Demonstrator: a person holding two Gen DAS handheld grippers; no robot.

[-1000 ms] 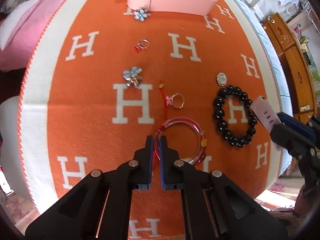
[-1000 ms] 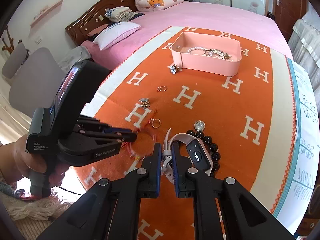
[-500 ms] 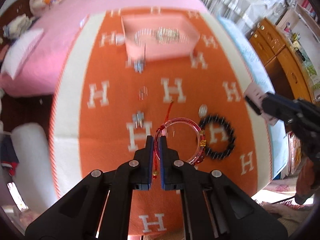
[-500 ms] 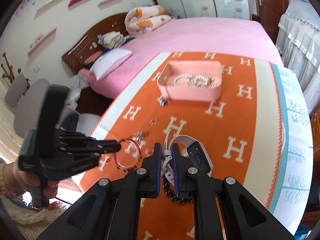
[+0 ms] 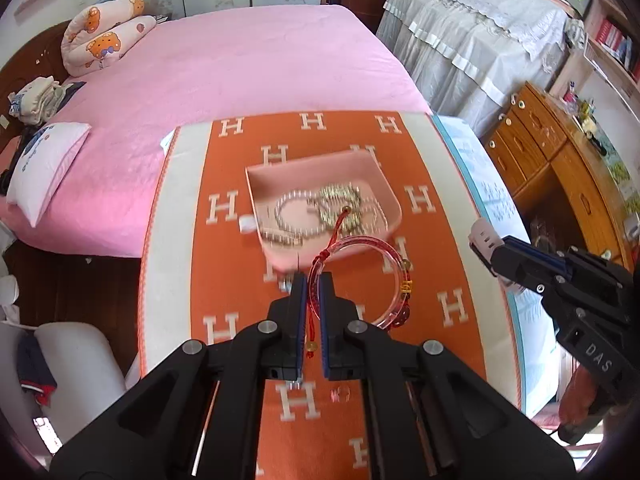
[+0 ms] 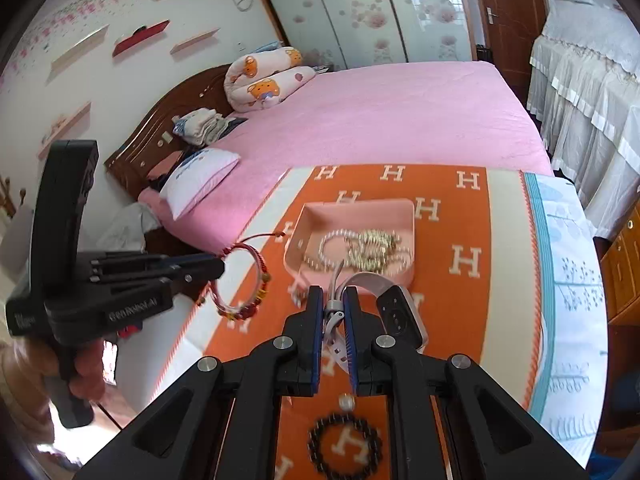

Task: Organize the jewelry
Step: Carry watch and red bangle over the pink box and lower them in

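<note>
Bed (image 5: 240, 64): covered in a pink sheet, it fills the far half of both views; a rolled bear-print quilt (image 6: 264, 80) lies near its wooden headboard.
Blanket (image 5: 240, 300): orange with white H letters and a cream border, spread flat under all the jewelry.
Tray (image 5: 394, 200): a pink, shallow, open box resting on the blanket, ahead of both tools; a pearl strand (image 5: 286, 216) and a gold chain (image 5: 340, 200) lie tangled inside it.
Left gripper (image 5: 314, 280): clenched on the rim of the bangle, its fingers nearly closed, raised above the blanket just short of the tray's near wall.
Right gripper (image 6: 330, 300): clamped on the pale strap of the watch, lifted above the blanket with the tray straight ahead.
Bangle (image 5: 384, 276): clear pink ring with small gold and red charms, hanging in the air from the left tool; its far edge overlaps the tray's near wall in the left wrist view, and a red cord (image 5: 336, 228) trails up from it.
Watch (image 6: 400, 316): dark rectangular face on a pale pink band, carried just right of the right tool's fingers.
Black bead bracelet (image 6: 344, 448): lying on the blanket below the right tool, blurred.
Silver round piece (image 6: 346, 402): on the blanket just beyond the bead bracelet; too blurred to identify.
</note>
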